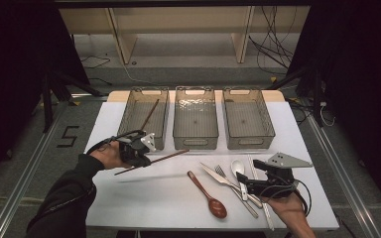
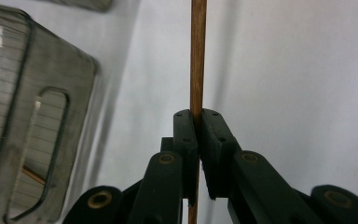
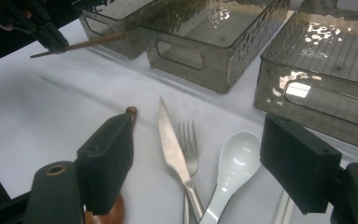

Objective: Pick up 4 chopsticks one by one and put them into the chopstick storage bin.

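High view shows the white bench (image 1: 129,193) with three smoky plastic bins in a row along its far side; the left bin (image 1: 144,118) has one chopstick leaning inside it. The left gripper (image 1: 140,151) hangs above the bench just in front of that bin, its jaws clenched on a brown wooden chopstick (image 1: 166,158) that sticks out level toward the middle. The right gripper (image 1: 250,184) sits low at the near right, jaws released and spread over the cutlery: a wooden spoon (image 1: 208,196), a knife (image 3: 175,154), a fork (image 3: 189,144) and a white spoon (image 3: 233,168).
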Tool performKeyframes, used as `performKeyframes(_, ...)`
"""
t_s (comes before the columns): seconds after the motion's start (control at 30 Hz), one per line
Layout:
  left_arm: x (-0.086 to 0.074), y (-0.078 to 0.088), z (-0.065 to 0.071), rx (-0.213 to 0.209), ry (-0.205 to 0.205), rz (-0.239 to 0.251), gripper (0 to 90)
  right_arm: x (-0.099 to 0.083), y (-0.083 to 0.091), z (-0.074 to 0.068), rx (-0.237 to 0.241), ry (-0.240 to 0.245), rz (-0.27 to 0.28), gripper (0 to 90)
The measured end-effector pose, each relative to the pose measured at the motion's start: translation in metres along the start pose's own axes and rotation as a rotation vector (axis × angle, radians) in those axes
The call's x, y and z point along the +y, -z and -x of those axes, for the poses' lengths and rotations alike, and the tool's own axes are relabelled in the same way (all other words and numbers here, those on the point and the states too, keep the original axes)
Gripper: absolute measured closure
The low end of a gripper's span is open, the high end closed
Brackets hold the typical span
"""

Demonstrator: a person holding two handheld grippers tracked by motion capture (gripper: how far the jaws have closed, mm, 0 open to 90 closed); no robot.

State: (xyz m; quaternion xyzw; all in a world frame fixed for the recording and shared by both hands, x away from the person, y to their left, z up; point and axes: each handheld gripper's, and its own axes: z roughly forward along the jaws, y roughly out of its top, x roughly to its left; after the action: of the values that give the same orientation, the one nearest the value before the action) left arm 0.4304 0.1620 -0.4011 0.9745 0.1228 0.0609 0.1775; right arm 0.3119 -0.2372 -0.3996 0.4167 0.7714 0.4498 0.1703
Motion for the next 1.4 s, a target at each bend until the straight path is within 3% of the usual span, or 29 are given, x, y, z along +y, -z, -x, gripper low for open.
performKeyframes(0.2, 0.0, 0.012, -0.005, 0.007, 0.062, 0.109, 84.5, 0.0, 0.0, 0.0, 0.0, 0.0, -0.002, 26.7)
performKeyframes(0.37, -0.001, 0.019, -0.011, 0.075, 0.126, 0.153, 84.5, 0.0, -0.001, 0.0, -0.001, -0.002, 0.0, 26.6)
performKeyframes(0.53, -0.005, 0.024, -0.018, 0.115, 0.215, 0.221, 84.5, 0.0, -0.001, 0.0, -0.001, -0.004, -0.004, 26.6)
performKeyframes(0.77, -0.008, 0.037, -0.024, 0.178, 0.296, 0.303, 84.5, 0.0, -0.001, 0.001, 0.0, -0.008, -0.006, 26.6)
performKeyframes(1.1, -0.011, 0.052, -0.029, 0.269, 0.353, 0.388, 84.5, -0.001, -0.001, 0.001, -0.001, -0.011, -0.005, 26.6)
performKeyframes(1.4, -0.016, 0.069, -0.037, 0.323, 0.391, 0.454, 84.5, -0.001, -0.002, 0.002, -0.003, -0.016, -0.007, 26.6)
